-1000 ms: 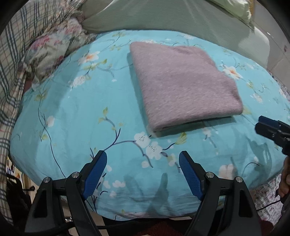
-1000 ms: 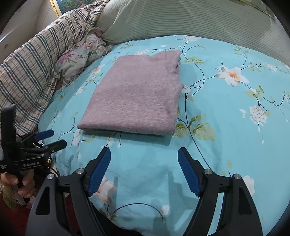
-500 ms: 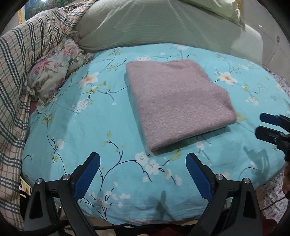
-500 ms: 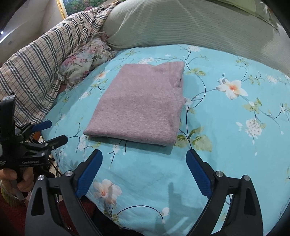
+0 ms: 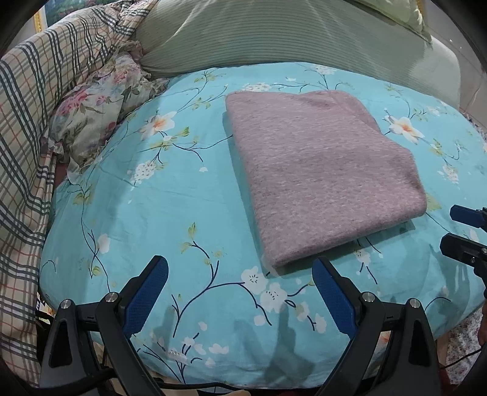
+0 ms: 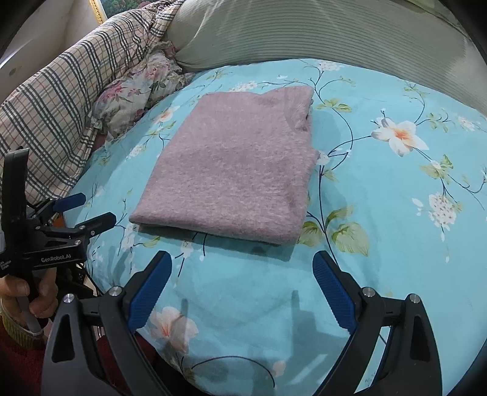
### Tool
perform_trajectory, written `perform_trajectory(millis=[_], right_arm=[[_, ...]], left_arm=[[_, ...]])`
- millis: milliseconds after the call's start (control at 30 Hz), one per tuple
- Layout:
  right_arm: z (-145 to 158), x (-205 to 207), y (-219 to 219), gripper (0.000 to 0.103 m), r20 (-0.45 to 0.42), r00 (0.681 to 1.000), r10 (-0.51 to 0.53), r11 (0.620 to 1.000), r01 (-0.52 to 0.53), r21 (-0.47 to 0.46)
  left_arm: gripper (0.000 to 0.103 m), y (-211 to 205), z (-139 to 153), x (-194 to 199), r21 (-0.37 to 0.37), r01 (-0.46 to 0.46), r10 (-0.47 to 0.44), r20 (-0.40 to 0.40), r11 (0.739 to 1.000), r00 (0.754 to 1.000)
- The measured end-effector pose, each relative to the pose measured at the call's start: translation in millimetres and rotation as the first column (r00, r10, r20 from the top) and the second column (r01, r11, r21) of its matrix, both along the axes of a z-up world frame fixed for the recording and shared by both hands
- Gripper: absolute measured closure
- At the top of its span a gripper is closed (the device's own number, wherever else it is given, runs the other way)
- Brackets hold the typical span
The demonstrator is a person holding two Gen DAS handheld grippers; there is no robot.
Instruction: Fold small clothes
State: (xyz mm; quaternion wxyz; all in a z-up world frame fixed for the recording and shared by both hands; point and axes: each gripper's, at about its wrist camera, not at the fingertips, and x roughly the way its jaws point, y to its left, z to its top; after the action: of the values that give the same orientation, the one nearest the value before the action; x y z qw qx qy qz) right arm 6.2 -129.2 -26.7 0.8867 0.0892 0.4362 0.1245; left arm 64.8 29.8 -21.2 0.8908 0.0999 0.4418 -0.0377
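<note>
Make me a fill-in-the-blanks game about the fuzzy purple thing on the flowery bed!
1. The fuzzy mauve knitted garment lies ____ into a neat rectangle.
2. It rests on a turquoise bedcover printed with white ____.
3. The left hand-held gripper has its jaws ____, holding nothing.
4. Beside the bedcover lies a ____-patterned beige blanket.

Answers: folded; flowers; open; plaid

The right gripper [image 5: 465, 228] pokes in at the left view's edge, only its two fingertips showing; its body is cut off. In the right view, the hand [image 6: 27, 301] on the left gripper [image 6: 88, 210] runs off the frame's corner. The folded garment [image 6: 234, 173] hides its lower layers. The picture frame [image 6: 100, 9] is clipped at the top, its painting too small to tell.
</note>
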Motion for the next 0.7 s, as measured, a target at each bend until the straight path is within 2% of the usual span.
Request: perform_trajectory(millis=[367,700], right_arm=[[18.2,17.1,6.1,0.008,0.031,0.999,0.009,1.0,-0.009,-0.003],[18.2,15.5,13.9,0.006,0.028,0.999,0.019,1.0,-0.018,-0.001]], left_arm=[[0.007,-1.0,6.9,5.6,-0.03,0.003,-0.003,0.007,1.0,1.0],[0.007,-1.4,13.4,0.0,-0.046,0.009,-0.008,0.023,0.999,1.0]])
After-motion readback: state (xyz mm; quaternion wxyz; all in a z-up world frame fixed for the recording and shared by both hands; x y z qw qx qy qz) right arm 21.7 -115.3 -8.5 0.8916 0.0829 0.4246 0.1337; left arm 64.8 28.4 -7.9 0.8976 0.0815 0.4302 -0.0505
